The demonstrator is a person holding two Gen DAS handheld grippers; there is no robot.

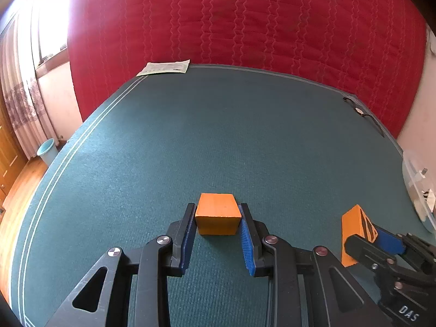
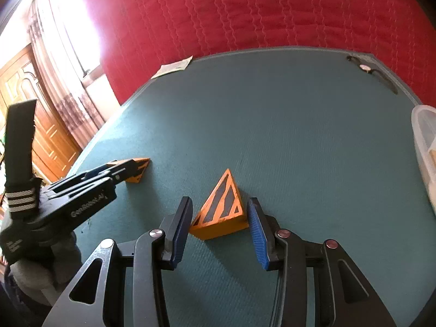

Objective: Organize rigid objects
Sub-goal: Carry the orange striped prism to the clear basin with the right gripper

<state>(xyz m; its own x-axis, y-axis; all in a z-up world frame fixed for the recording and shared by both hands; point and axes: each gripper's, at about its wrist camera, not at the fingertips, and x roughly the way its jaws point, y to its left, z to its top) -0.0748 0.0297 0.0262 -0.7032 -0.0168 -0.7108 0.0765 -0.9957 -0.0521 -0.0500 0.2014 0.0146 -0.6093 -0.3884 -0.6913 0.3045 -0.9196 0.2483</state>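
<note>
Left wrist view: the left claw (image 1: 218, 219) straddles a plain orange wooden cube (image 1: 218, 214) resting on the green felt-covered table (image 1: 190, 136). Both blue pads (image 1: 246, 234) lie at the cube's side faces, so the claw looks closed on it, though whether the grip is firm cannot be told. At the right edge the right claw (image 1: 381, 241) reaches at an orange wooden wedge with black stripes (image 1: 354, 231). A clear plastic container (image 1: 417, 190) sits at the table's right rim.

Right wrist view: the right claw (image 2: 219, 215) stands wide, its 2 fingers flanking the wedge (image 2: 222, 209) with a gap on each side. The wedge lies flat on the table (image 2: 272, 122), its striped triangular face up. The left claw (image 2: 130, 169) shows at the left, around the cube (image 2: 139, 173). The container (image 2: 425, 141) stands well apart to the right.

To do this step well, I would centre the wedge before closing, since slanted sides may squirt it forward. Close slowly, pads low, and lift only once both touch.
</note>
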